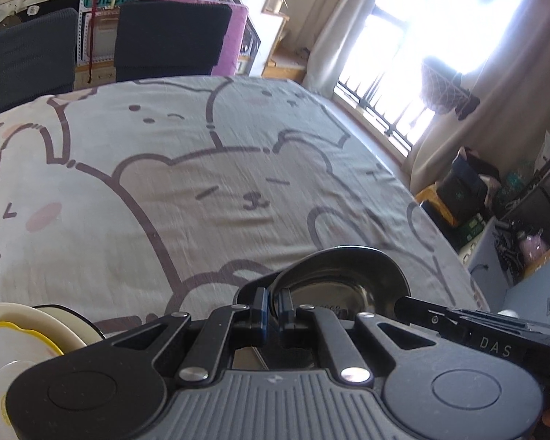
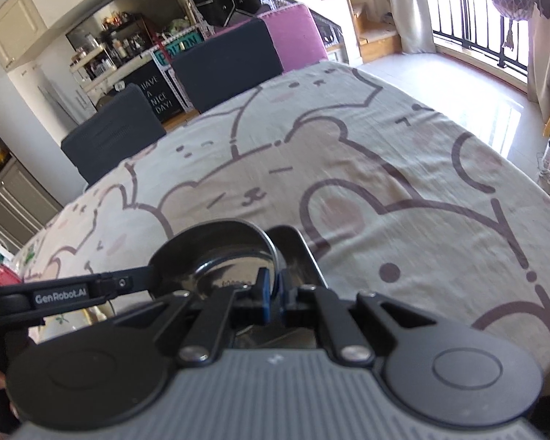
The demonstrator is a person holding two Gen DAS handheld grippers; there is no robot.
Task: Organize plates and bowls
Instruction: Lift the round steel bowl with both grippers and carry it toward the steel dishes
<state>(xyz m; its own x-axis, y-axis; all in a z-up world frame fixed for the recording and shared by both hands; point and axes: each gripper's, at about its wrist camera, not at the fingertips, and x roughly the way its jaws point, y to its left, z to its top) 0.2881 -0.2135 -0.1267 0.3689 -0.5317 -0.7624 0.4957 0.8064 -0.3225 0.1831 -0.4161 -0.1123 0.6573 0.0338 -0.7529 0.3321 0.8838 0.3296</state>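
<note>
Two grippers on one steel bowl (image 1: 343, 286) above the bear-print table (image 1: 187, 183), left gripper (image 1: 274, 308) with jaws clamped on its near rim, right gripper (image 2: 274, 293) with jaws clamped on the opposite rim, cream plates (image 1: 29, 326) stacked at left edge, dark chairs (image 2: 223, 66) beyond.

Bear-print tablecloth (image 2: 348, 168); 2 dark chairs (image 2: 223, 62) behind; purple chair (image 2: 297, 33); barred window (image 1: 403, 84) w/ curtains (image 1: 333, 25).
</note>
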